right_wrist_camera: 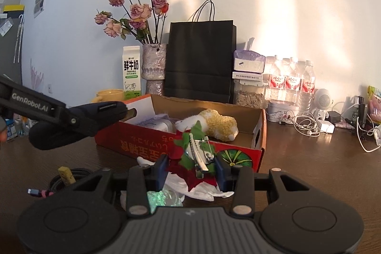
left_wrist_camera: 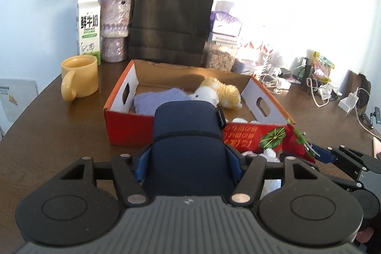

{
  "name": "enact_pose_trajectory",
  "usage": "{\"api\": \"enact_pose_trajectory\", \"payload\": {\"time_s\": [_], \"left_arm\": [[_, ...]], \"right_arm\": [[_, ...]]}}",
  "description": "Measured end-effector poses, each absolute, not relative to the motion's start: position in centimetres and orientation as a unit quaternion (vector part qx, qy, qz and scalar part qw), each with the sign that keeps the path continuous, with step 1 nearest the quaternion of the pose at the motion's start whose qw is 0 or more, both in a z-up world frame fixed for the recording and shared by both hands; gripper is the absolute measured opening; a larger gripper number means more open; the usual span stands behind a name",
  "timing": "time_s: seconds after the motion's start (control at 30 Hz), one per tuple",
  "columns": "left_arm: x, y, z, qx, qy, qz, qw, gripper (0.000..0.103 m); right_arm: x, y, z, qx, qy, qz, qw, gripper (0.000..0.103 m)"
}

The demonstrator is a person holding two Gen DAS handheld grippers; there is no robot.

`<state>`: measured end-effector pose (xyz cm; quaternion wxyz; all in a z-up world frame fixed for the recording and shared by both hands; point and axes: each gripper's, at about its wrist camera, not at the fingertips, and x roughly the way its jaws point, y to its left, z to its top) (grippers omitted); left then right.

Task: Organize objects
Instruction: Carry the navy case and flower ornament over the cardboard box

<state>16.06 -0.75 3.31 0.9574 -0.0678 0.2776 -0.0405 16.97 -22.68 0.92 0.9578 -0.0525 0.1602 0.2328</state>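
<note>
A dark navy zip case stands upright between the blue pads of my left gripper, which is shut on it just in front of the red cardboard box. Inside the box lie a purple plush and a yellow-and-white plush. My right gripper is shut on a red flower hair clip with green leaves and a metal clasp, held near the box's front wall. The right wrist view shows the case at the left, above the table.
Behind the box stand a yellow mug, milk carton, vase of dried roses, black paper bag and seed jar. Cables and chargers crowd the right. Crumpled tissue and a coiled cable lie under the right gripper.
</note>
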Motion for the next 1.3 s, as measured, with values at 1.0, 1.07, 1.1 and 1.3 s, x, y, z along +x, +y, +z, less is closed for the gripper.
{"api": "enact_pose_trajectory", "payload": {"time_s": [1.0, 1.07, 1.1, 1.3], "left_arm": [[29.6, -3.7, 4.3, -0.075, 0.21, -0.045, 0.974, 0.065], [30.5, -3.9, 3.8, -0.074, 0.214, -0.043, 0.973, 0.065], [30.9, -3.9, 3.5, -0.075, 0.218, -0.043, 0.972, 0.065], [32.4, -3.7, 1.6, -0.06, 0.244, -0.036, 0.967, 0.065]], "right_arm": [[30.9, -19.1, 4.1, -0.025, 0.173, 0.192, 0.966, 0.039], [31.8, -19.4, 3.4, -0.02, 0.186, 0.194, 0.963, 0.039], [32.2, -19.6, 3.0, -0.02, 0.192, 0.194, 0.962, 0.039], [33.6, -20.2, 1.6, -0.013, 0.217, 0.191, 0.957, 0.039]]}}
